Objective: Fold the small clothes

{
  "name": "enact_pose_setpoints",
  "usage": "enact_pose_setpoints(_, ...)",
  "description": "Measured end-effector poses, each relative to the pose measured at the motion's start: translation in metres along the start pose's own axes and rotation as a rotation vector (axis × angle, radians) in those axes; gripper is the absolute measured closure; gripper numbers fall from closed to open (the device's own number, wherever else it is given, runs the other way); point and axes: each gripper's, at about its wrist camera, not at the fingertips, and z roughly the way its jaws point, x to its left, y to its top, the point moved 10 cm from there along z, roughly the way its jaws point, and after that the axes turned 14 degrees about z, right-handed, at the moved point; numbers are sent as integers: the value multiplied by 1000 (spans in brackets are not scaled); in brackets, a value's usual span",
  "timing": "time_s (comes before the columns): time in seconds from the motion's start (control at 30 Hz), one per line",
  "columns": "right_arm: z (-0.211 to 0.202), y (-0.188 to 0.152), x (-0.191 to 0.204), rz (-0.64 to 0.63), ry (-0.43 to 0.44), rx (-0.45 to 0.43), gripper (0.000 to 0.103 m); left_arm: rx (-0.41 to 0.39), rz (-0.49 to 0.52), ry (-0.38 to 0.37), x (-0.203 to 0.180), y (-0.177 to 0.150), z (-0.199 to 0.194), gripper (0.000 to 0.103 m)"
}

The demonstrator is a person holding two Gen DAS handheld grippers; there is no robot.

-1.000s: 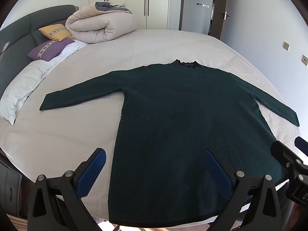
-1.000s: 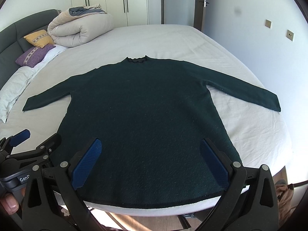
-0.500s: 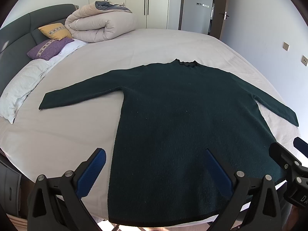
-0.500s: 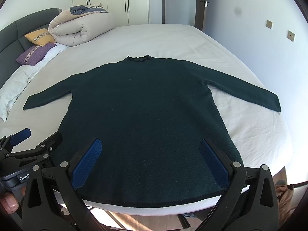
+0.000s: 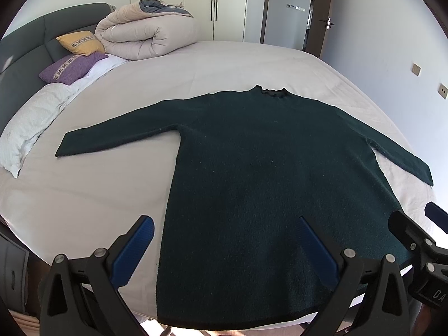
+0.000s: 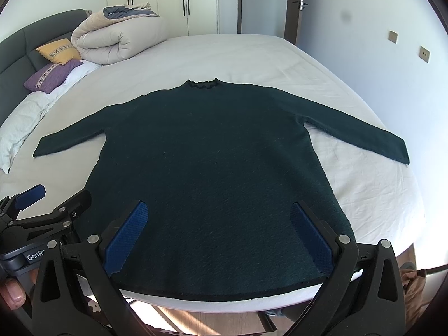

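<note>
A dark green sweater [image 5: 268, 184] lies flat and face-up on the white bed sheet [image 5: 84, 210], its hem at the near edge of the mattress and its ruffled collar [image 6: 203, 84] pointing away from me. Both sleeves are spread out to the sides: the left sleeve [image 5: 117, 135] reaches toward the pillows, the right sleeve [image 6: 361, 137] toward the wall side of the bed.

My left gripper [image 5: 226, 247] hovers above the lower left part of the sweater, its blue-padded jaws spread wide and holding nothing; one pad [image 5: 134, 252] sits over bare sheet just beside the garment's side edge, the other over the fabric. My right gripper [image 6: 218, 238] hovers above the hem with its jaws likewise spread wide and empty, both pads over the fabric. The two grippers are side by side, and each appears at the edge of the other's view.

At the head of the bed are a rolled beige duvet [image 5: 148, 36], a yellow cushion [image 5: 81, 43], a purple cushion [image 5: 71, 67] and a white pillow [image 5: 28, 123], all well apart from the sweater. A fingertip [image 6: 12, 294] shows at the lower left edge of the right wrist view.
</note>
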Motion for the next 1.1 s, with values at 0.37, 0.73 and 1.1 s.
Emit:
enact_pose_setpoints(0.37,1,-2,2,-3,-2,6,0,6,-9,-9,2,-1,3,0)
enact_pose_setpoints(0.73,12,-4,8,-20,-15,27,0,16,-58,-44,15,-9,17,0)
enact_pose_setpoints(1.1,31,16,24,49,75,11,0,-116,-338,-178,126,13,40,0)
